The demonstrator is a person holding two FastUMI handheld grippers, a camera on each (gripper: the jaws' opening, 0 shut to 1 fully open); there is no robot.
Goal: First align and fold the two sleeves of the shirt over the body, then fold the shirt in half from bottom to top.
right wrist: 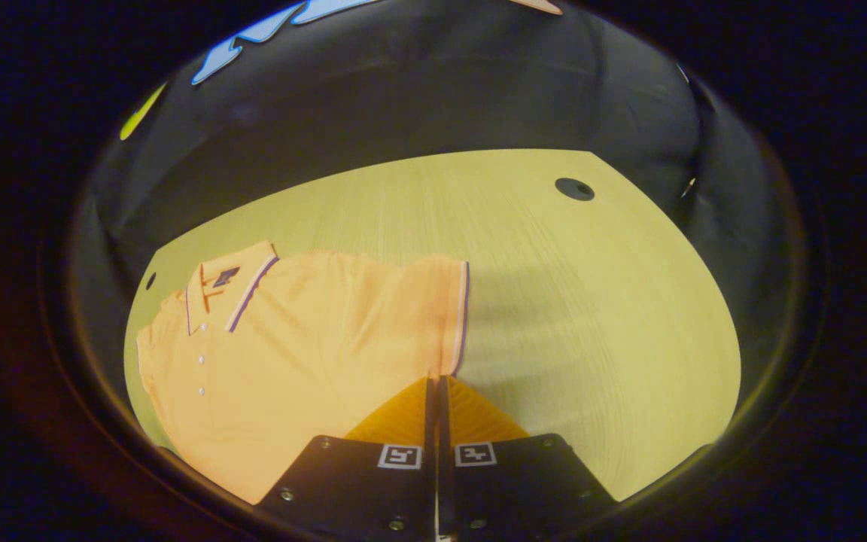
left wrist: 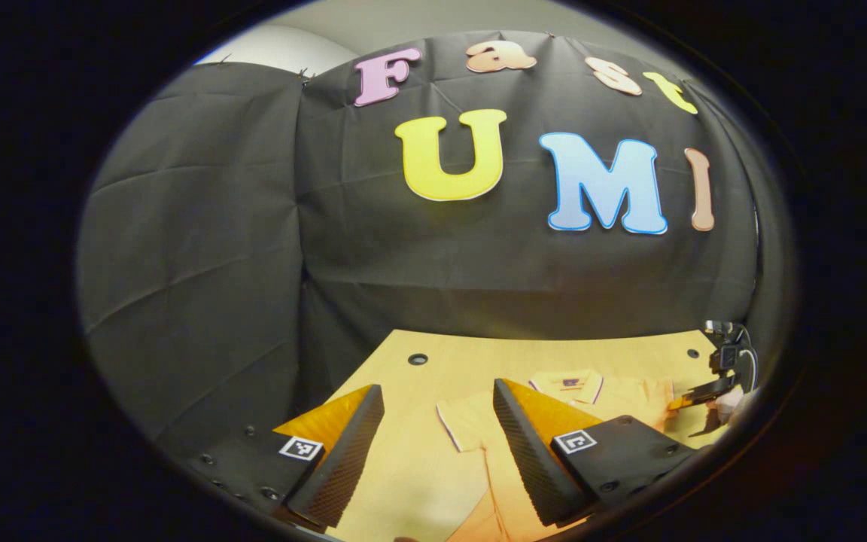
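Orange polo shirt (right wrist: 305, 339) spread flat on the pale wood desk (right wrist: 591, 301), collar (right wrist: 230, 290) toward the far left in the right gripper view, placket buttons running down beside it. Striped cuff of one sleeve (right wrist: 461, 316) lying out toward the middle of the desk, unfolded, not yet laid over the body.

Right gripper (right wrist: 435, 384) low over the cloth, jaws pressed together with only a thin slit between them, tips meeting right at the lower end of that striped cuff. Whether any fabric sits pinched between the tips: cannot tell, since the tips cover the spot. Bare desk to the right of the sleeve, with a soft shadow across the wood and a round dark grommet hole (right wrist: 574, 189) near the far right corner. A second small dark hole (right wrist: 150, 281) near the far left edge, just beyond the collar.

Left gripper (left wrist: 437, 421) held above the near side of the desk, jaws spread wide, nothing between them. Seen through the gap: bare wood and the other sleeve (left wrist: 463, 425) with its trimmed cuff edge, lying flat and apart from both fingers. Collar and shoulders farther off, partly behind the right-hand finger. Another grommet hole (left wrist: 418, 359) on the desk beyond. At the far right edge of the left gripper view, the right gripper down at the shirt's opposite sleeve, with part of a hand (left wrist: 727, 406) holding it.
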